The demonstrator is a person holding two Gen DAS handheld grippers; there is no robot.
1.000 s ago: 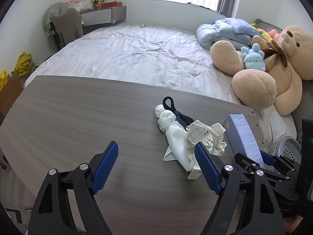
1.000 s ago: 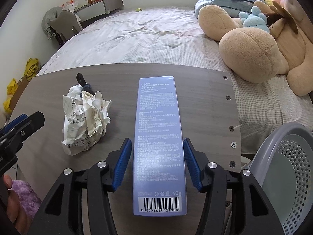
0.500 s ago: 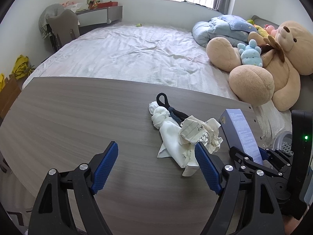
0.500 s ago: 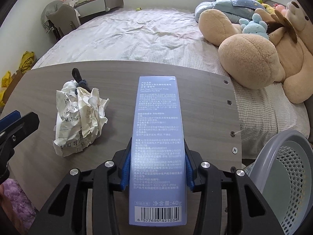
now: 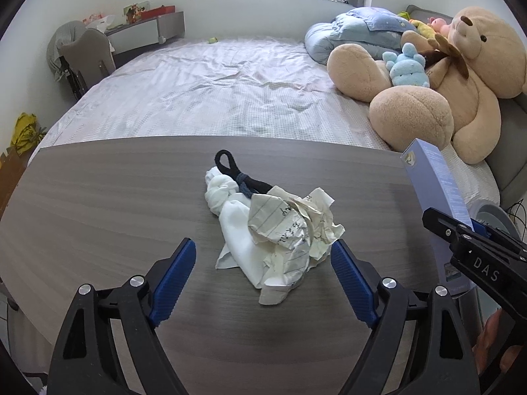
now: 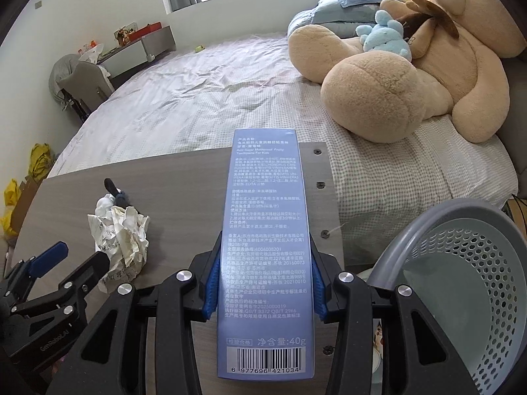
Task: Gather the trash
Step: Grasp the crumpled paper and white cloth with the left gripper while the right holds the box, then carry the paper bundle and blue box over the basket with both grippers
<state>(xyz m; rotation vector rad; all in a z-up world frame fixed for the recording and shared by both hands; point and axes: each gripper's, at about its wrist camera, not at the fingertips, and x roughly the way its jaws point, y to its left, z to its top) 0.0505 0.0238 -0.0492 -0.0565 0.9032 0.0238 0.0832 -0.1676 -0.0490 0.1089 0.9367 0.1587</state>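
Toothpaste box [image 6: 265, 256] "40g", barcode 6977696421034 (back face), right gripper [image 5: 474, 230] "DAS"

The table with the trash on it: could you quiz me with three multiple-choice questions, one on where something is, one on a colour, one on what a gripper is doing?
1. Where is the basket?
A. On the bed
B. Beside the table's right end, lower than its top
C. Under the teddy bear

2. What colour are the gripper pads?
A. Blue
B. Red
C. Yellow

3. What is the right gripper doing?
A. Standing open over nothing
B. Gripping crumpled paper
C. Clamped on the box

Answers: 1 B, its rim shows past the table's edge in the right view. 2 A, both grippers show blue pads. 3 C, the pads press the box's two sides; the paper lies between the left gripper's opening jaws, untouched.
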